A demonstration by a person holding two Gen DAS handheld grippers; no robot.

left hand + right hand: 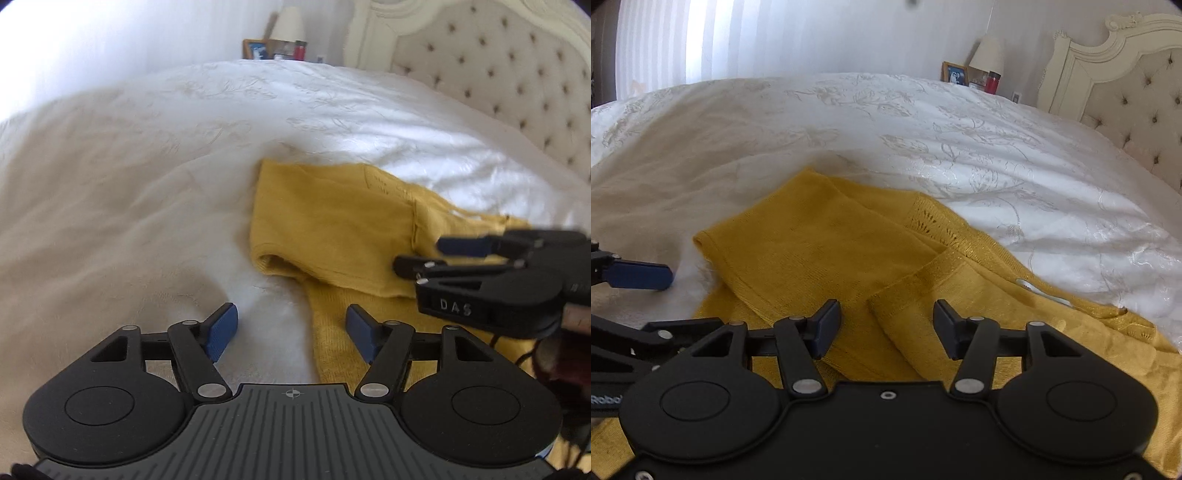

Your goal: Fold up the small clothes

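Observation:
A mustard-yellow knit garment (332, 221) lies on the white bedspread (129, 184), partly folded, with a sleeve laid across its body. My left gripper (291, 332) is open and empty, just above the garment's near left edge. My right gripper (884, 326) is open and empty, hovering over the garment (820, 258) near a folded hem edge. The right gripper also shows in the left wrist view (421, 254), over the garment's right part. One blue left fingertip (639, 277) shows at the left of the right wrist view.
The white embroidered bedspread (923, 129) spreads far around the garment. A tufted cream headboard (1137, 103) stands at the right. A nightstand with a lamp (988, 55), a framed photo (955, 74) and a red item (993, 82) is behind the bed.

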